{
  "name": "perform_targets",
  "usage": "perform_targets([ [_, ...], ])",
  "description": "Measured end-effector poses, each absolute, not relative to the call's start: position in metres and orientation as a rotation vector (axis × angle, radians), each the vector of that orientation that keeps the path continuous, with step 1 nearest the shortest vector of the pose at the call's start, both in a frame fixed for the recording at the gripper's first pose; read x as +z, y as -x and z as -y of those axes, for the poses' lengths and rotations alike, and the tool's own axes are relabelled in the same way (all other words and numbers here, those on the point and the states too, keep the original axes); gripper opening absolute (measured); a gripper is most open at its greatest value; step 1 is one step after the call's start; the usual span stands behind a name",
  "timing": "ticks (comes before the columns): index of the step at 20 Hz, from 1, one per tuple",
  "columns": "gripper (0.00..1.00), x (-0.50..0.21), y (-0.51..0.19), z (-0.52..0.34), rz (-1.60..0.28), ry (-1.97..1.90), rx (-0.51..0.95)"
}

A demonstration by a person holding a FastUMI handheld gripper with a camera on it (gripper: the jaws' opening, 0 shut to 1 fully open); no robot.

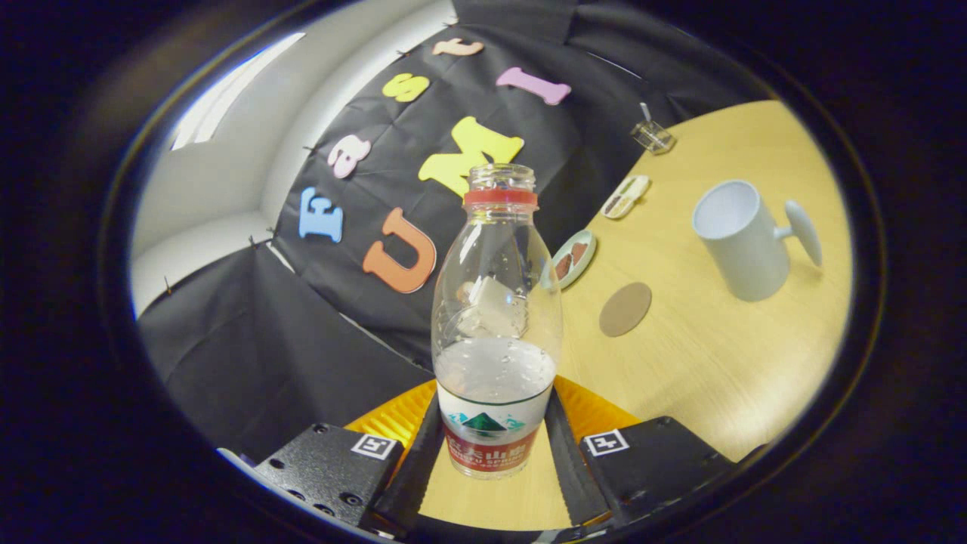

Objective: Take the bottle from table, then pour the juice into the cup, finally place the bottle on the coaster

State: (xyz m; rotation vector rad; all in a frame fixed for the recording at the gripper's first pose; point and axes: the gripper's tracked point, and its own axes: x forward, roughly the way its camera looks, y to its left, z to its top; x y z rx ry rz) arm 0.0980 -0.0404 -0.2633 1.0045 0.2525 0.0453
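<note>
Between the fingers of the hand-held gripper [495,446] the uncapped bottle [496,325] is clamped at its labelled base, tilted over the worktop [702,355]. Liquid could be spilled before the cup [736,238] is reached, since the coaster [625,308] lies between.

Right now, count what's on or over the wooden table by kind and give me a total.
Bottle, clamped between the gripper fingers: 1
Cup: 1
Round coaster: 1
Small dishes, and: 2
Small clear container: 1
Total: 6
</note>
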Motion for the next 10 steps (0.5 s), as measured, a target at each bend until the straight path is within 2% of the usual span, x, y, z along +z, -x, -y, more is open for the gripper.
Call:
perform_targets([
  [5, 0.75, -0.259, -0.104, 0.065, -0.184, -1.288, 0.014],
  [10, 0.75, -0.264, -0.112, 0.085, -0.170, -1.407, -0.022],
])
